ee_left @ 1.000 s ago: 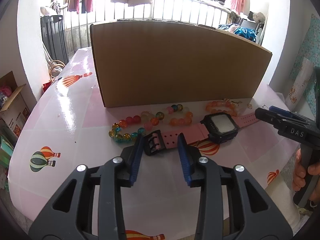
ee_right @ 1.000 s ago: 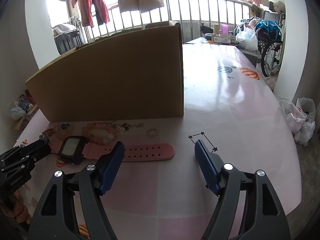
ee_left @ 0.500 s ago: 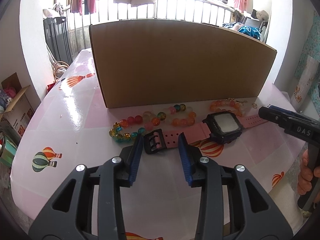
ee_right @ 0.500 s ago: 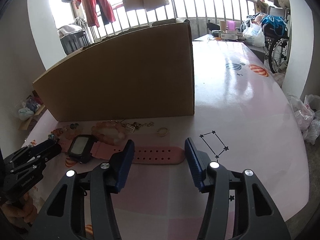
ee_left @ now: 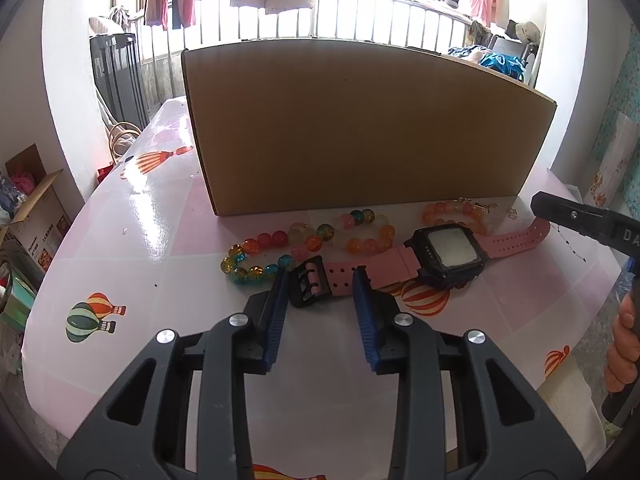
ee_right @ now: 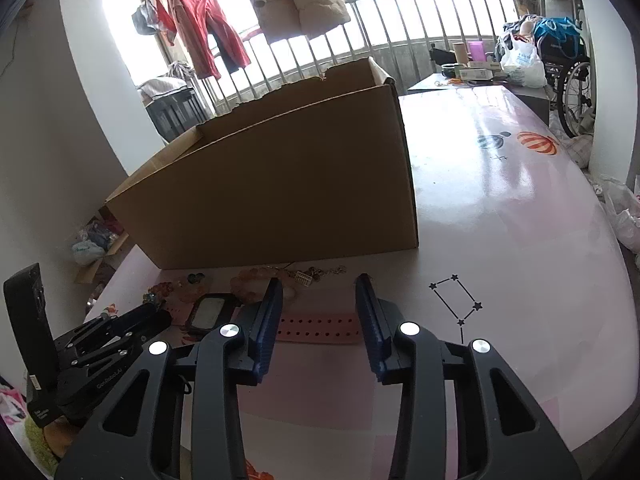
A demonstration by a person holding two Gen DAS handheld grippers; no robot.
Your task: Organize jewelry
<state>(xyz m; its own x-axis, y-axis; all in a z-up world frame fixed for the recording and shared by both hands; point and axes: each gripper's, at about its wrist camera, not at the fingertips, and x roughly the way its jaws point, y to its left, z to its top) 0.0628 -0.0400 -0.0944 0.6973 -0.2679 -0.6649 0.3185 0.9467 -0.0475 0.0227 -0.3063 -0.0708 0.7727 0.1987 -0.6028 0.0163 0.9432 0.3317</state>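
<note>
Left wrist view: the left gripper has its jaws partly open, 1 blue pad on each side of the black buckle of the pink watch; whether the pads touch the strap is hard to tell. They have just been closing slightly. The watch lies flat on the table, its dark face toward 2 o'clock from the buckle. A string of coloured beads curls at 11 o'clock from the buckle, and an orange bead bracelet sits at 12 o'clock from the watch face, just before the cardboard box. A tiny item beside the box's right corner is too small to identify. The right gripper enters at 3 o'clock, cut off by the frame edge, held by a hand.

In the right wrist view, the right gripper has partly open jaws that have just been closing, straddling the watch's holed strap; contact is unclear. The box interior is hidden.
</note>
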